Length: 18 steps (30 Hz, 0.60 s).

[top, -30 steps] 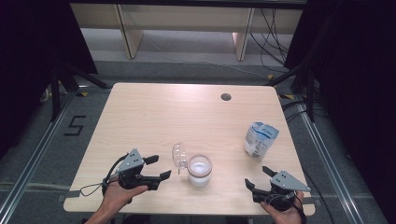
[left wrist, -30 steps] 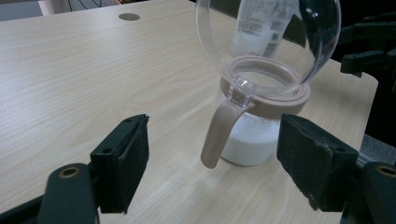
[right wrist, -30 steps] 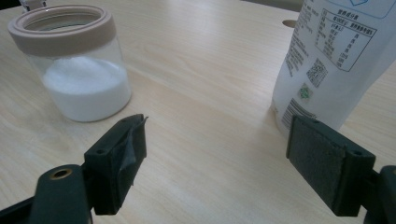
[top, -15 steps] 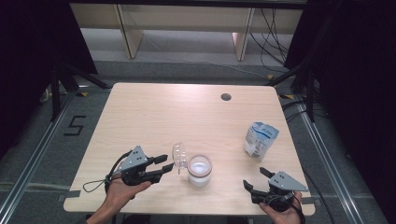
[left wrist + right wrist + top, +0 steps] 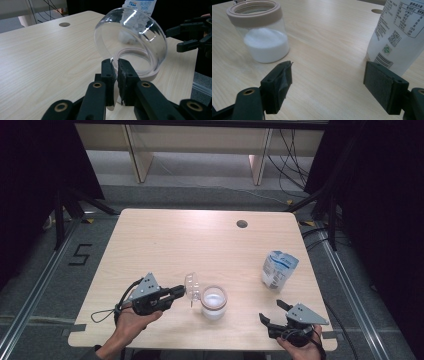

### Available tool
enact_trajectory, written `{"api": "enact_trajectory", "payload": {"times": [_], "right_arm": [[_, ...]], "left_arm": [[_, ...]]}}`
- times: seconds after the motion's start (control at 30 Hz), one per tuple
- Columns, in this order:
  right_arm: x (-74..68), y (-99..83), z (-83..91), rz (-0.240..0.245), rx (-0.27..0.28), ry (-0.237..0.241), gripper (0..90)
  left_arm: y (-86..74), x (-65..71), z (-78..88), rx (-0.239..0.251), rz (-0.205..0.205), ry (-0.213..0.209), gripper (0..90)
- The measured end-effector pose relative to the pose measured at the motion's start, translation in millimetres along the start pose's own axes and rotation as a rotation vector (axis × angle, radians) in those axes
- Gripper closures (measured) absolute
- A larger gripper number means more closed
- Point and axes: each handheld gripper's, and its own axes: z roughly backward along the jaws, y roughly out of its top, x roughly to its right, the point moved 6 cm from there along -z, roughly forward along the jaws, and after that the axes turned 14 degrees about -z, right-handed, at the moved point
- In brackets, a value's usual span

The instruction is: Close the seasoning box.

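Left tongs [image 5: 115, 72] just closed, pinching rim of clear domed lid [image 5: 132, 37], tilted on edge beside jar [image 5: 213, 302] w/ white powder. Right tongs [image 5: 327, 80] wide open, empty.

Even overhead light is falling on the desk [image 5: 165, 245] while its surroundings are lying dark. Glare is streaking the clear dome lid [image 5: 130, 37]; near jaws are blurring slightly.

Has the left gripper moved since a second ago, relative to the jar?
Yes. The left gripper has shifted right, toward the jar, and its jaws have just been closing on the rim of the clear dome lid standing beside it.
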Motion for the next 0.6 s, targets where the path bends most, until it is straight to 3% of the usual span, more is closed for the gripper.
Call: {"api": "enact_trajectory", "payload": {"times": [0.13, 0.23, 0.27, 0.33, 0.43, 0.47, 0.57, 0.6], "right_arm": [[0.9, 0.9, -0.5, 0.020, 0.008, 0.002, 24.1], [-0.6, 0.0, -0.3, 0.001, -0.001, 0.005, 24.3], [1.2, 1.1, -1.3, 0.025, 0.007, 0.009, 24.3], [1.6, 1.4, -1.4, 0.030, 0.008, 0.007, 24.3], [-0.7, -0.2, -0.5, -0.001, -0.002, 0.003, 24.3], [0.6, 0.7, -1.2, 0.018, 0.005, 0.005, 24.4], [-0.6, 0.1, -0.5, 0.010, -0.002, 0.001, 24.4], [1.6, 1.8, -1.3, 0.044, 0.011, 0.001, 24.3]], "left_arm": [[0.5, 1.0, -1.6, -0.007, 0.004, 0.003, 83.0], [1.2, 0.6, -3.1, 0.002, -0.002, -0.007, 83.1], [1.4, 0.7, -3.3, 0.001, 0.000, -0.005, 83.1], [1.6, 0.5, -3.5, -0.003, -0.004, -0.001, 83.1], [2.3, 0.9, -4.1, -0.001, -0.003, -0.002, 83.0], [2.3, 1.2, -4.2, -0.003, -0.001, 0.001, 83.0], [2.7, 1.9, -5.1, -0.005, -0.012, -0.004, 82.9], [2.8, 2.4, -5.4, -0.006, -0.007, -0.002, 82.9]]}}
